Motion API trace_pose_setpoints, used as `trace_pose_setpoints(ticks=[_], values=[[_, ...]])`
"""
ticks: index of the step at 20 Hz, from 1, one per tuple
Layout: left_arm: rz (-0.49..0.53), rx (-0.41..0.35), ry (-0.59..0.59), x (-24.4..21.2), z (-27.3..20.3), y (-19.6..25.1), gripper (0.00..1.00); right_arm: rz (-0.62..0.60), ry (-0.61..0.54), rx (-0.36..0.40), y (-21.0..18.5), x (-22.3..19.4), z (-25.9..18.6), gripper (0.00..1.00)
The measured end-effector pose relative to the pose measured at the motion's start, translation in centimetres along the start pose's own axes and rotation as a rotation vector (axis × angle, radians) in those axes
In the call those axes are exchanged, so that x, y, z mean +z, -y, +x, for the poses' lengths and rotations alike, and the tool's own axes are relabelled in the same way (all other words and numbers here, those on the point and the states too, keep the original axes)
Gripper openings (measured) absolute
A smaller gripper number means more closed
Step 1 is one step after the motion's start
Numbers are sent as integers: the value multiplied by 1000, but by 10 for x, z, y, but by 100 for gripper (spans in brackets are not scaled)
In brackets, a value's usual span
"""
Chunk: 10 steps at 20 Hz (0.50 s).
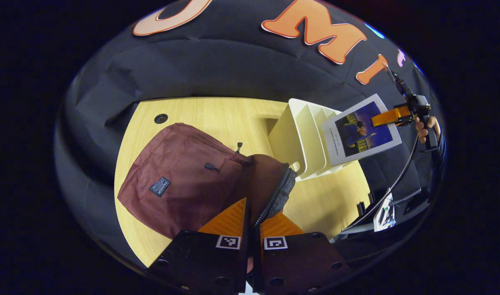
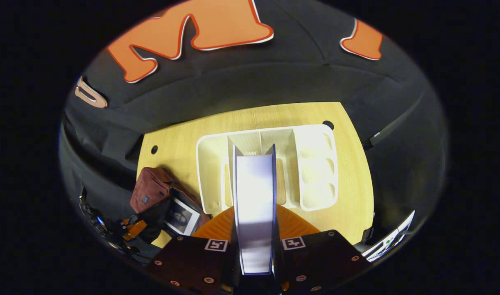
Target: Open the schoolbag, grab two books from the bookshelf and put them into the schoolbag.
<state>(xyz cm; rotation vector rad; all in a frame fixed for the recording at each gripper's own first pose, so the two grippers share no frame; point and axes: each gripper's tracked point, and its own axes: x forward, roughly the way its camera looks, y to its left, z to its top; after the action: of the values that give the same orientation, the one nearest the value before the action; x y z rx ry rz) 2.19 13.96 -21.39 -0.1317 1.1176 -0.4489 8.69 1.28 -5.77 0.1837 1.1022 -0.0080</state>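
Observation:
A maroon schoolbag [image 1: 180, 180] lies on the wooden table [image 1: 217, 114]. My left gripper [image 1: 254, 217] is shut on the grey-lined zipper edge [image 1: 280, 192] of its opening and holds it up. Farther right, my right gripper [image 1: 391, 116] holds a book [image 1: 362, 131] with a dark blue cover in the air above the white bookshelf [image 1: 303, 139]. In the right gripper view that book [image 2: 254, 184] stands edge-on between the orange fingers of the right gripper [image 2: 254, 213], over the bookshelf [image 2: 315, 164]. Off to the left, another book [image 2: 182, 217] sits in the mouth of the schoolbag [image 2: 149, 188].
The bookshelf has several upright slots and stands at the table's right half. Round cable holes [image 1: 161, 119] [image 2: 328, 125] mark the table's back corners. A cable and a white device [image 1: 383, 215] lie past the table's right edge. Black cloth walls surround the table.

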Motion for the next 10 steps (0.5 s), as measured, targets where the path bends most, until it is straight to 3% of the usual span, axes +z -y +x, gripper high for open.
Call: trace_pose_setpoints(ticks=[3,10], values=[[68,-27,-22,2,0,-1,7,48,15,51,-11,-22,-22,34],[163,-81,-49,4,0,-3,7,104,44,88,-29,-74,-57,33]])
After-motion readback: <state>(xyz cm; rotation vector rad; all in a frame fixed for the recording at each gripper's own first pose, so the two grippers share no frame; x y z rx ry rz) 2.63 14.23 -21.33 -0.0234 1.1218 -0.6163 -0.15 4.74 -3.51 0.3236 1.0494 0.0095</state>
